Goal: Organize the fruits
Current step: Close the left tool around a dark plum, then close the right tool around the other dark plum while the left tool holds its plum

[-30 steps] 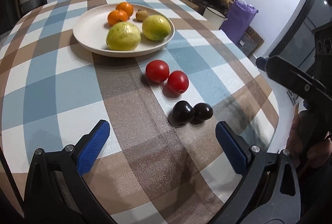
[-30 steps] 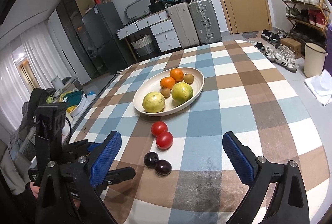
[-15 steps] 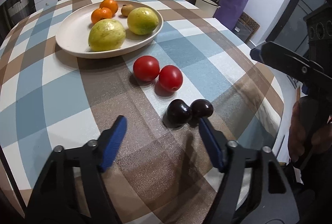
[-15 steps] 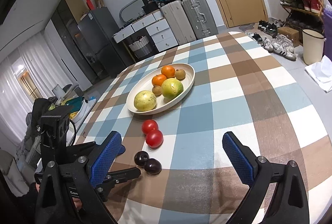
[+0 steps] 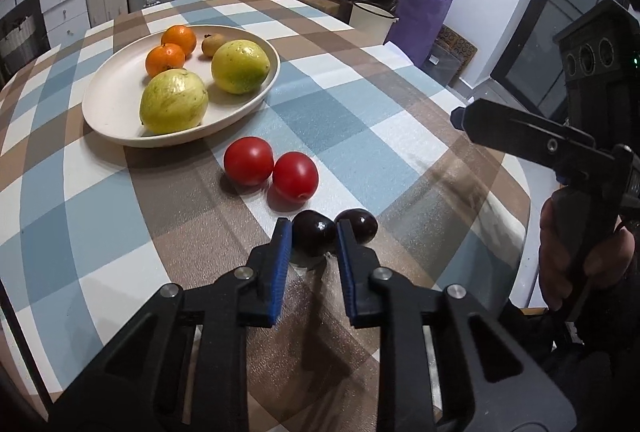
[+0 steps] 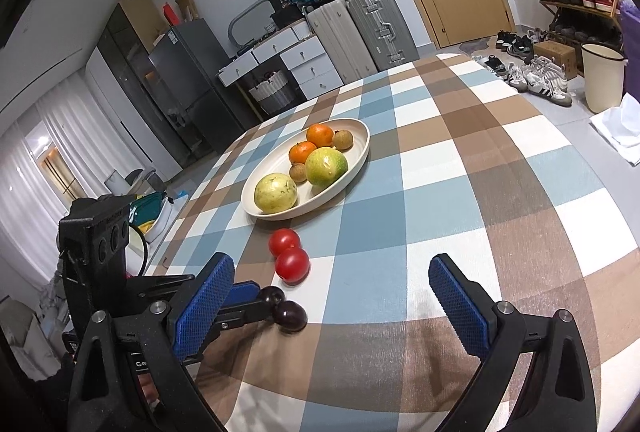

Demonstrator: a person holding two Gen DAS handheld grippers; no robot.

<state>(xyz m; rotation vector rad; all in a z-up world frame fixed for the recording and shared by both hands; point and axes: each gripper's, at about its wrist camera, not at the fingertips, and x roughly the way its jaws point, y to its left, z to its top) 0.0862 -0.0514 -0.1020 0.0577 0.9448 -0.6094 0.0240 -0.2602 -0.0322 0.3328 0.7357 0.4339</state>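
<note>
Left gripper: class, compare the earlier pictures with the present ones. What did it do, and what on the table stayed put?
The left gripper moved forward to the two dark plums and narrowed from wide open until its fingers flank the nearer plum. The right gripper stayed wide open, holding nothing. The tomatoes, the other plum and the fruit on the plate did not move.

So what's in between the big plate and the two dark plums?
Two red tomatoes sit side by side on the tablecloth between the plate and the dark plums; both wrist views show it.
</note>
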